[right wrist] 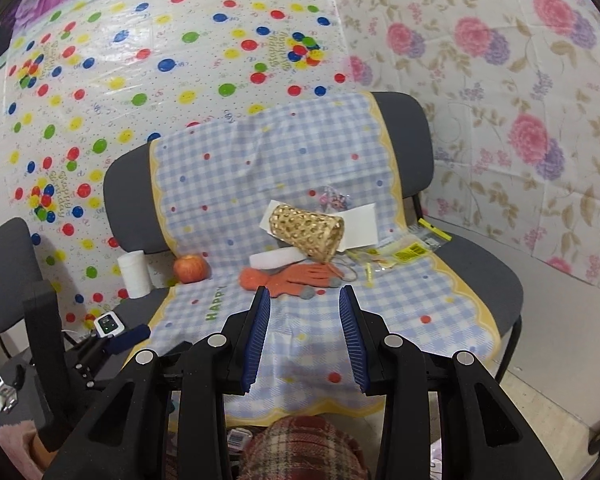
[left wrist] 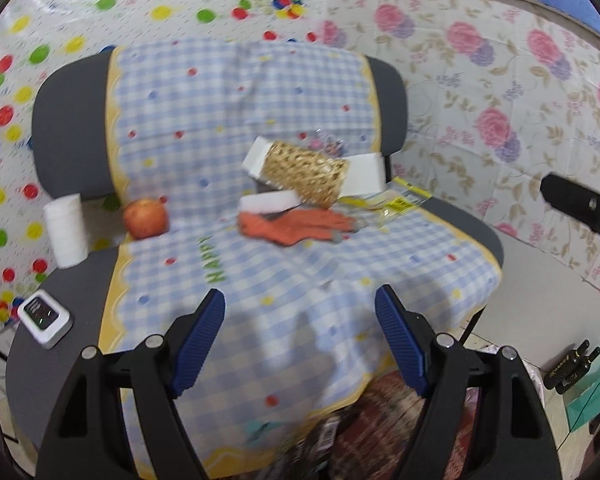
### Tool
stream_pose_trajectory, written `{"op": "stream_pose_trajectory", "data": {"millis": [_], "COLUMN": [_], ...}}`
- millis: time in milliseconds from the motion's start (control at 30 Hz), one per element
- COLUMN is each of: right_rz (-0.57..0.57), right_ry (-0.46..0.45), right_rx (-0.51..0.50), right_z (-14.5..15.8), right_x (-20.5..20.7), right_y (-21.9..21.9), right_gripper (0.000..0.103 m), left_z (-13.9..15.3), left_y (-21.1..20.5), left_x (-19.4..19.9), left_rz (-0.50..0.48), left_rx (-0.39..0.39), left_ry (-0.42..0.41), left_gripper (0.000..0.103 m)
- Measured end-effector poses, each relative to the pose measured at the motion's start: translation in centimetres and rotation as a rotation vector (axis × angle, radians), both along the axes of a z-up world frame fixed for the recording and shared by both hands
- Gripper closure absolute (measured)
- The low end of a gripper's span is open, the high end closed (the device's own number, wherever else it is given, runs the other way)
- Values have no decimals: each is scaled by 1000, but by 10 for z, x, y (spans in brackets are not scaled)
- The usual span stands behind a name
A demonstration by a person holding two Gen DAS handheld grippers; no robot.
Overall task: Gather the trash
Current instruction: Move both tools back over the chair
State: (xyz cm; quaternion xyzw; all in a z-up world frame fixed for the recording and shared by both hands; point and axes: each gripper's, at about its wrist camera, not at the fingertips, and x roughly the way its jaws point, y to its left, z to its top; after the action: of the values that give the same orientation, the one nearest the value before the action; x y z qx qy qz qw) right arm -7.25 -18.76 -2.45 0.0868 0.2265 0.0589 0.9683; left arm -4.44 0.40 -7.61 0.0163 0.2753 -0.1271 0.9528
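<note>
Two grippers, left gripper (left wrist: 300, 336) and right gripper (right wrist: 304, 340), spread and empty | step: approaching chair | next: likely reach the yellow wrappers (right wrist: 404, 252).

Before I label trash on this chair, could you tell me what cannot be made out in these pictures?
- Clear packet behind the woven basket: contents too small, right wrist view.
- Yellow-labelled wrappers: print blurred, left wrist view.
- White block: partly hidden under the basket.
- Floor items under the chair front: blocked by the left gripper.
</note>
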Motion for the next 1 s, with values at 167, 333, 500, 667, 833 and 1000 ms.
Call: {"op": "stream_pose_trajectory", "data": {"millis": [167, 333, 500, 667, 833, 1000], "right_rz": [23, 44, 78, 150, 238, 318], "right_ry": [10, 30, 52, 98, 156, 204], "right_rx": [-2, -5, -3, -8, -9, -23], "right_z": [-3, -9, -22, -48, -72, -95], "right_x": [3, 6, 6, 3, 2, 0], "right_y": [10, 15, 22, 39, 66, 95], "right_gripper": [65, 65, 65, 65, 65, 64], "left_z": [-10, -8, -9, -15, -25, -31], "left_y": [10, 15, 25, 38, 53, 69], "left_x": [1, 1, 0, -3, -7, -13], "left_rz": [19, 29, 57, 91, 134, 180], "left_rx": [-1, -13, -14, -8, -2, -3], "left_ry": [18, 11, 3, 12, 28, 30], "left_gripper": [28, 28, 28, 28, 28, 28]}}
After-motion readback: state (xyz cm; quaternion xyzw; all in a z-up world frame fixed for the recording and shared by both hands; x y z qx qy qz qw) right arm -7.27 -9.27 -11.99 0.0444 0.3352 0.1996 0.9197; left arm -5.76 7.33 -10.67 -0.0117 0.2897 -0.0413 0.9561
